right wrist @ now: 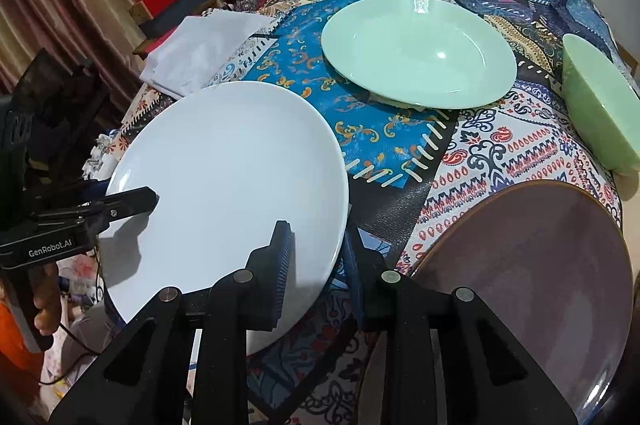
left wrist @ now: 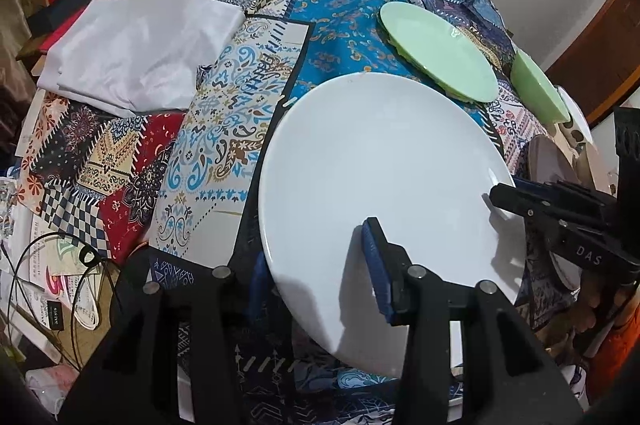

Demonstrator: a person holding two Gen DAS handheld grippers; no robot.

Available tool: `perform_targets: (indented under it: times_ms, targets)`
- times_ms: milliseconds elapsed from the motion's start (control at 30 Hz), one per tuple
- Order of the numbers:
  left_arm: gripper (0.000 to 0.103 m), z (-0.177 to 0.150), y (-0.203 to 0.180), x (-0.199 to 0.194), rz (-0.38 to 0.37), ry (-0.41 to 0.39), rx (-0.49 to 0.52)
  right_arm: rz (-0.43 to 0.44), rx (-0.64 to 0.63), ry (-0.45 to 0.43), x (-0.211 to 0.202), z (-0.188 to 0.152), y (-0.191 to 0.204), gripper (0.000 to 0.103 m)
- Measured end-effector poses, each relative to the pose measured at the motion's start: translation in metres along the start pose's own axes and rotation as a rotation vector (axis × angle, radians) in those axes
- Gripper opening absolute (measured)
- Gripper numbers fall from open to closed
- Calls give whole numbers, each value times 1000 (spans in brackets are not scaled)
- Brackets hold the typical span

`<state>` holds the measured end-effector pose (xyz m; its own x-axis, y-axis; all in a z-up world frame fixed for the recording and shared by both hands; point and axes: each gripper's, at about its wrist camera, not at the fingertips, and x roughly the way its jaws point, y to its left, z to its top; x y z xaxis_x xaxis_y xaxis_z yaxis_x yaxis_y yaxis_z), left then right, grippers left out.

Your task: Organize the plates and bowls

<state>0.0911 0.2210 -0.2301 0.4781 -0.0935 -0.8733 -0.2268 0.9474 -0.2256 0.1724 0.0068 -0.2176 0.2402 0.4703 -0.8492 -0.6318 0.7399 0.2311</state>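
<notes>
Patchwork-clothed tabletop (right wrist: 500,145), curtained room; both my grippers' jaws grip the white plate (left wrist: 380,185); left gripper's (left wrist: 320,277) under-finger is half hidden.

White plate (left wrist: 380,185) between left tongs (left wrist: 316,277)

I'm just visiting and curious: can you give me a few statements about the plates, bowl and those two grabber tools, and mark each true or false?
1. Both grippers, left and right, straddle the rim of the white plate. True.
2. The green plate is stacked on the white plate. False: it lies apart, farther back on the tablecloth.
3. The green bowl sits inside the green plate. False: it stands beside it, on the cloth.
4. A brown plate lies to the right of the white plate. True.
5. A folded white cloth lies on the table behind the white plate. True.
</notes>
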Motion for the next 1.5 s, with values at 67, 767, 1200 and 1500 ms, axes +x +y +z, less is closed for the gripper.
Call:
perform_targets:
  times_ms: [67, 767, 1200, 1500]
  targets:
    - [44, 1, -2, -2, -4, -7, 2, 1, 4, -9, -3, -2, -1, 24]
    - [44, 11, -63, -47, -42, -125, 91, -20, 47, -168, -67, -12, -21, 24]
    - [44, 12, -113, -64, -80, -154, 149, -58, 84, -250, -112, -30, -46, 24]
    - [44, 10, -146, -69, -107, -164, 182, -85, 120, -290, -135, -47, -66, 24]
